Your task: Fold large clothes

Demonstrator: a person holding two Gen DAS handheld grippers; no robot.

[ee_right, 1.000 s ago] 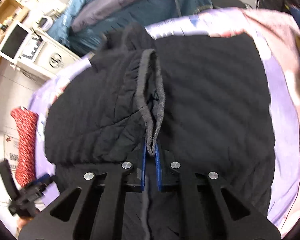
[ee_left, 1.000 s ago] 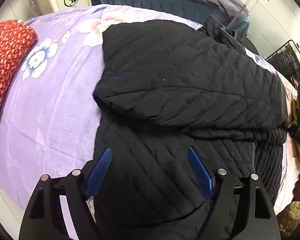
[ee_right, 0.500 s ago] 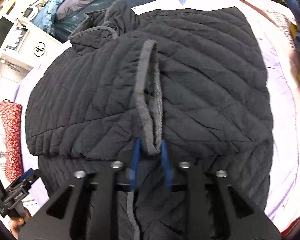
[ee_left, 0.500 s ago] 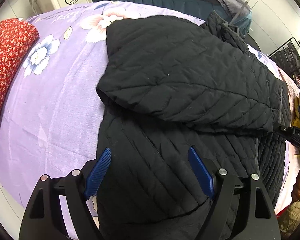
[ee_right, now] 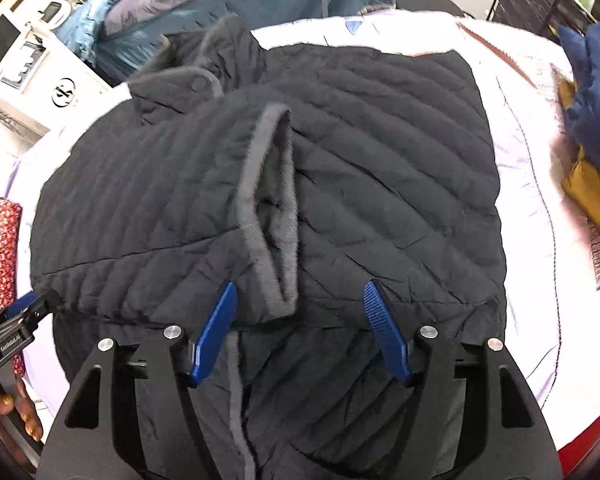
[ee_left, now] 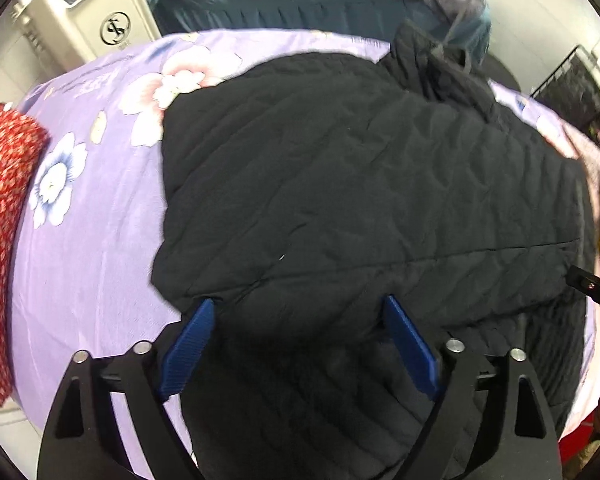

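Surface: lilac flowered bedspread (ee_left: pixel 84 240), spread over a bed and carrying the whole job; the black quilted jacket (ee_left: pixel 360 184) is the landmark for every place below.
Left of the jacket: red patterned cushion (ee_left: pixel 0 216) at the bed's edge, well apart from the cloth; a cream appliance (ee_left: pixel 88 12) stands behind it.
Left gripper (ee_left: pixel 296 304): jaws wide apart and just been widening, gripping nothing; the blue pads hover over the jacket's near-left fold edge.
Jacket, place: middle of the bedspread, collar (ee_right: pixel 192 80) at the far end, hem toward the grippers.
Jacket, look: diagonal quilting, puffy, matt black with grey trim; one sleeve lies folded across the chest, its grey-edged cuff (ee_right: pixel 268 208) gaping open near the centre line.
Right gripper (ee_right: pixel 296 288): jaws have just been opening, now standing clear either side of the cuff's lower end, pressing nothing.
Right of the jacket: navy and mustard garments (ee_right: pixel 588 128) heaped at the bed's edge.
Step in hand: sleeve fold seems laid and let go.
Next move, as I judge it: take the hem or a side panel, one gripper each, and carry it over evenly so the padded layers don't spring back.
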